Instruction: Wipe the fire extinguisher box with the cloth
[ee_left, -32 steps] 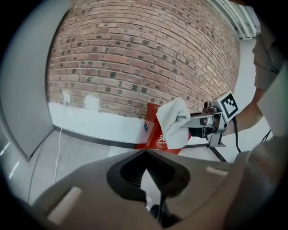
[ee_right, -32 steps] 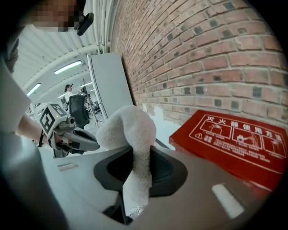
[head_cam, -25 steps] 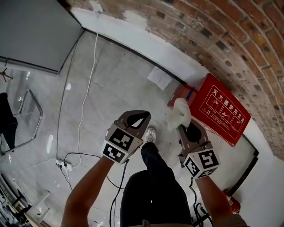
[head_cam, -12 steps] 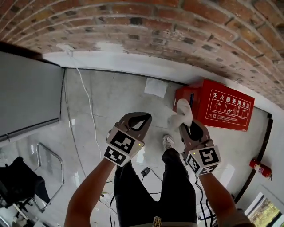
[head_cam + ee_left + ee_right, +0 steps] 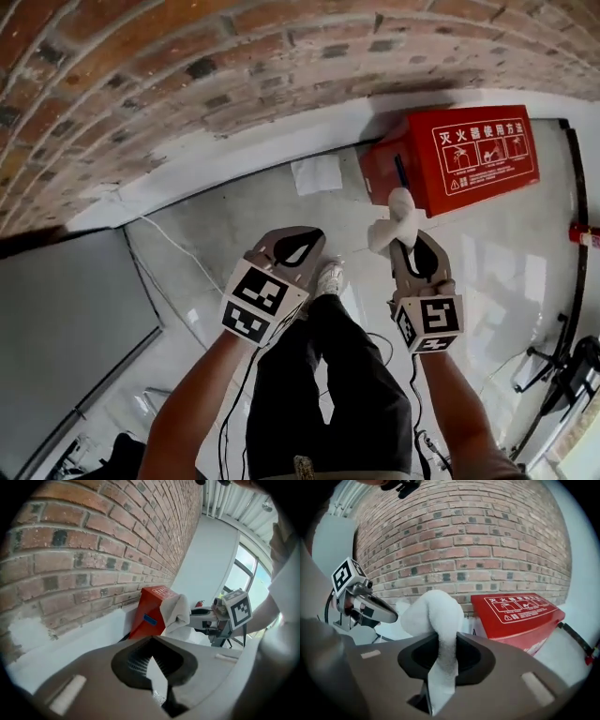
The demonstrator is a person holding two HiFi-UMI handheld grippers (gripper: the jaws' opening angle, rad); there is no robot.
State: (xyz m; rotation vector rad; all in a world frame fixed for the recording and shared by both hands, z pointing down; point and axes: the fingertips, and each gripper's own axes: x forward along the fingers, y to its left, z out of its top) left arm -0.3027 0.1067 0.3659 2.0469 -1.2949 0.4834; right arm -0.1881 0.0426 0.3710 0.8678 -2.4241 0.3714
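The red fire extinguisher box (image 5: 459, 157) stands on the floor against the brick wall, its printed lid facing up; it also shows as the red box (image 5: 518, 618) and the red box (image 5: 150, 611). My right gripper (image 5: 410, 246) is shut on a white cloth (image 5: 396, 220), which bulges out of its jaws just short of the box; the same cloth (image 5: 436, 620) fills the right gripper view. My left gripper (image 5: 292, 246) hangs to the left of it, shut with nothing held. From the left gripper view, the cloth (image 5: 176, 613) hangs in front of the box.
A brick wall (image 5: 187, 56) with a white base strip runs behind the box. A sheet of paper (image 5: 317, 174) lies on the floor left of the box. A cable (image 5: 178, 258) trails across the floor. A small red extinguisher (image 5: 588, 234) lies at the right edge. My legs and shoe (image 5: 330, 277) are below.
The head view has swung round, so the box now sits higher and further right. Both grippers keep their hold and spacing; the cloth stays close in front of the box.
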